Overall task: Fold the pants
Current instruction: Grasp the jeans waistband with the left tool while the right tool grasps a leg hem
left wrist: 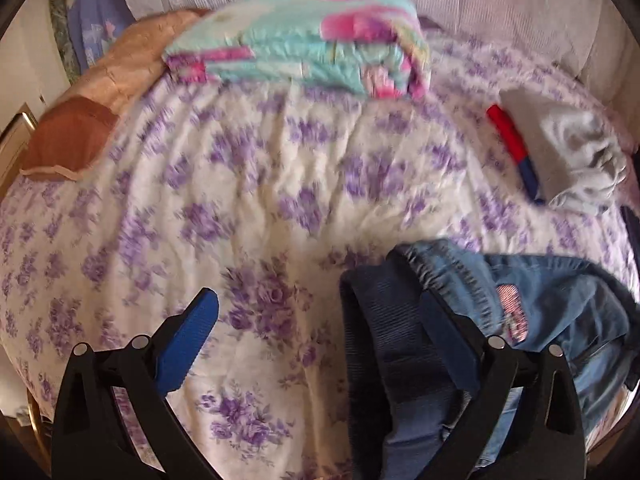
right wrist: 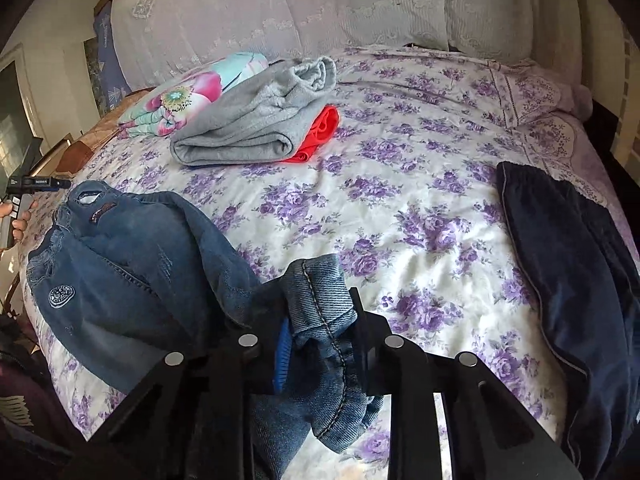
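Blue denim pants (right wrist: 120, 280) lie bunched on the floral bedspread (right wrist: 400, 208), waistband at the left. My right gripper (right wrist: 320, 340) is shut on the hem end of the pants (right wrist: 320, 292), which bunches between its fingers. In the left wrist view the pants (left wrist: 540, 304) lie at the lower right, with denim draped over the right finger. My left gripper (left wrist: 304, 320) is open; its blue left pad (left wrist: 192, 336) is bare above the bedspread (left wrist: 240, 200).
A folded grey garment (right wrist: 248, 120) lies on red cloth (right wrist: 320, 132) at the back of the bed, next to a folded turquoise-pink quilt (right wrist: 188, 92). Dark navy pants (right wrist: 572, 280) lie at the right. Pillows (right wrist: 280, 8) line the head.
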Available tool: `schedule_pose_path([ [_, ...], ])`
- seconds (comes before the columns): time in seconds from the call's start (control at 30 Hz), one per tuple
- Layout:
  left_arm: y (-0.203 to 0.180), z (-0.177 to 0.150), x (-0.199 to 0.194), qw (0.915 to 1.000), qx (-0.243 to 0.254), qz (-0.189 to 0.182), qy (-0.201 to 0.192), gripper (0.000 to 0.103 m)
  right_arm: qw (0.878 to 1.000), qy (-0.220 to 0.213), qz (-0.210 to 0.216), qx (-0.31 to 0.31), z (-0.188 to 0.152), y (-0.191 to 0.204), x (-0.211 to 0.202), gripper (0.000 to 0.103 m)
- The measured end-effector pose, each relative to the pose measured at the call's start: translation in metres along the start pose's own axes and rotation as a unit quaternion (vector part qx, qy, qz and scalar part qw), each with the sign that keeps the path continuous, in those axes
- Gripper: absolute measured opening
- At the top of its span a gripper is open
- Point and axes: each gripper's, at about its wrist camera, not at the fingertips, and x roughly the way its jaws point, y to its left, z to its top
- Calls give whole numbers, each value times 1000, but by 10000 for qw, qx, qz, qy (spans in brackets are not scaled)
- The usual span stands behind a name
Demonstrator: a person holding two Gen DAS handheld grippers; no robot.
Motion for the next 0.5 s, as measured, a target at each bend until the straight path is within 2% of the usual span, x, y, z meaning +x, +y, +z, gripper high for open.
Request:
schedule_pose_path([
  [0.07, 1, -3, 22, 9995, -82, -180, 228, 98, 10000, -15, -8, 43, 0, -1, 1, 26],
  [0.23, 7, -1, 41, 9891, -770, -1159, 488, 97, 9999, -1, 8, 145, -4, -4, 1, 26],
  [0.27, 5, 0, 39, 9883, -763, -1235, 474, 93, 9999, -21, 10, 135, -4, -3, -1, 26],
  [0.33, 5, 0, 33, 9833, -742, -1596, 472, 65, 9999, -54, 12, 93, -4, -2, -4, 26],
  [0.37, 5, 0, 31, 9786, -747, -1848, 521, 46, 9999, -66, 15, 74, -5, -1, -5, 26],
  [0.5, 4, 0, 29, 9782, -647, -1917, 468, 50, 9999, -79, 37, 112, -6, -2, -4, 26],
])
